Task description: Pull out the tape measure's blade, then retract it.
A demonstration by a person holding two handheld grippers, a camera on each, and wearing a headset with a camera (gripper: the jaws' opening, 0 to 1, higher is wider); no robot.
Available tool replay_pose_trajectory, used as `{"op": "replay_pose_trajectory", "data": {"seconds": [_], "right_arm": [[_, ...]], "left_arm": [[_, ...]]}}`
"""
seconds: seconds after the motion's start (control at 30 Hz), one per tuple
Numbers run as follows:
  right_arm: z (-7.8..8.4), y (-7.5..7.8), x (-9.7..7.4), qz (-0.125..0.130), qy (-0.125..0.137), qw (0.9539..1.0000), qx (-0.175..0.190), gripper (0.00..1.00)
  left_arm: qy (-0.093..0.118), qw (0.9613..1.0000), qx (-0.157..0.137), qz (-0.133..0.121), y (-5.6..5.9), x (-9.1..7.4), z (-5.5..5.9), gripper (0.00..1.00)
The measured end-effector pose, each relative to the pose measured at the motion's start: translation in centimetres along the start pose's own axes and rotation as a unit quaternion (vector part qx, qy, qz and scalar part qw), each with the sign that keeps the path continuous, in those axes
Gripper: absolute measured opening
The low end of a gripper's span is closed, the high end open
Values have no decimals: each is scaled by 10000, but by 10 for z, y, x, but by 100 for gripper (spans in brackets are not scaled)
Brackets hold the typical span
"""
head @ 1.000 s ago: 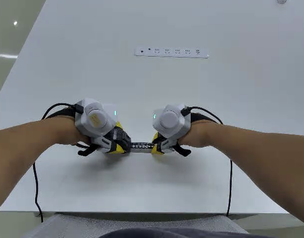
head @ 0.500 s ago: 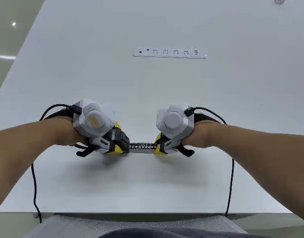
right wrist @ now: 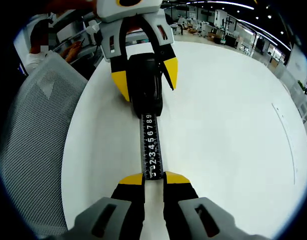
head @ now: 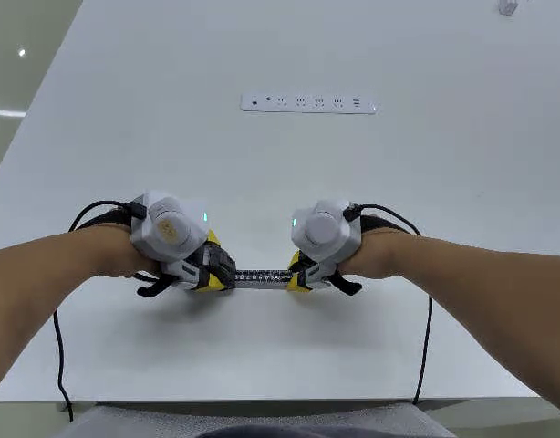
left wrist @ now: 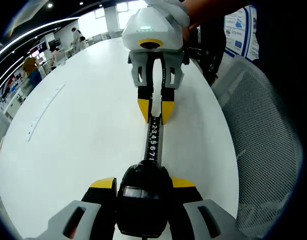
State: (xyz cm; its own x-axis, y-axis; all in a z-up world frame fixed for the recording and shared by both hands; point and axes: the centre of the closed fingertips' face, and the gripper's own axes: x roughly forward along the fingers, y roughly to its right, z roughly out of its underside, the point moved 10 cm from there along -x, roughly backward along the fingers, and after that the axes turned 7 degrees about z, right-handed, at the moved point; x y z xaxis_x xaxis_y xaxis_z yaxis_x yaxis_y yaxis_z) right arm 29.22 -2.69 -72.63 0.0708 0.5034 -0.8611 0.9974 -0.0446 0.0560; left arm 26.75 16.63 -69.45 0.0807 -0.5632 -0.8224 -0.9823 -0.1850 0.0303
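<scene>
Left gripper (left wrist: 143, 183): jaws were clamped on the flanks of the tape measure's black case (left wrist: 143, 202), one yellow tip on each side; the grip looked square and firm.
Right gripper (right wrist: 153, 178): jaws were closed on the free end of the blade (right wrist: 150, 145), pinching it at the lowest numerals. The end hook itself could not be made out between the tips.
Position of the work: case and blade sat low over the white table (head: 371, 173), near its front edge, directly before the person. Whether the case rested on the surface could not be told.
Blade: a short run was out, with single-digit numerals showing between the two grippers; it lay straight and flat, without sag or twist.
Governing relation: in the head view the blade's long axis ran 9 to 3 o'clock. The case lay at 9 o'clock from the right gripper, and the blade end at 3 o'clock from the left gripper. In each gripper view, the other gripper stood dead ahead at 12 o'clock.
Stage, as judged: the pull-out appeared under way and only partly done.
Coming move, as judged: any travel should keep to the 9–3 line; drifting off it would risk kinking the blade.
Beyond: a power strip (head: 307, 103) lay well apart at 12 o'clock.
</scene>
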Motion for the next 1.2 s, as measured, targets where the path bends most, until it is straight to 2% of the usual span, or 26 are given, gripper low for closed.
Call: {"op": "replay_pose_trajectory", "data": {"seconds": [1.2], "right_arm": [[22,3,-16,22,-22,10000,-8,12]], "left_arm": [[50,10000,-58,-53,1,0,0,37]]}}
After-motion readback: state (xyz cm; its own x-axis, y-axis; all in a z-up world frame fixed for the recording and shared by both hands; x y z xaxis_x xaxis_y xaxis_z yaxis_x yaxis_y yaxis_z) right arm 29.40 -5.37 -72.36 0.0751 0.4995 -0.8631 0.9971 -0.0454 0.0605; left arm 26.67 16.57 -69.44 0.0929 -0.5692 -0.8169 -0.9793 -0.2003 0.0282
